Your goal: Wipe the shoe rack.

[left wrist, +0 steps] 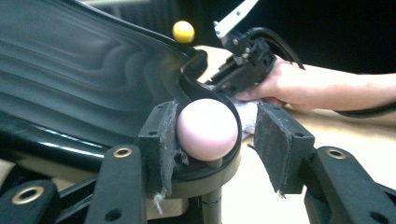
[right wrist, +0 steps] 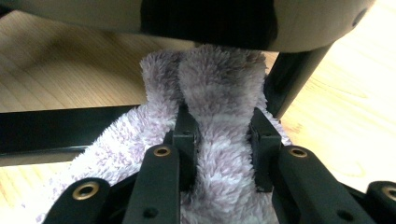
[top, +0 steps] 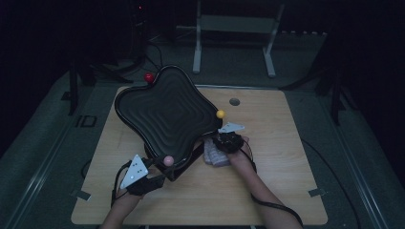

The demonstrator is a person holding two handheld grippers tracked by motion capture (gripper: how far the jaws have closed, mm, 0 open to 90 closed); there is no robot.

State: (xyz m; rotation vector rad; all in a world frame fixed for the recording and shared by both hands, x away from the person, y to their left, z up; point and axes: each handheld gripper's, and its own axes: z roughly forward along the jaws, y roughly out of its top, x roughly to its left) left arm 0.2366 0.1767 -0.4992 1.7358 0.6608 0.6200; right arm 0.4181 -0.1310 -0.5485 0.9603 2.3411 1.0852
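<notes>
Claw on the left from above sits at the tilted black tray on the table, its half-parted pads up close straddling the pink ball, right claw pinching fluffy cloth — wipe gently underneath.

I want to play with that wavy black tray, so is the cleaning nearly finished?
Hard to say. Done: the right gripper has pinched the fluffy cloth and tucked it under the tray. In hand: the left gripper is open around the pink ball. Left: probably wiping, though I cannot see how clean it is.
</notes>
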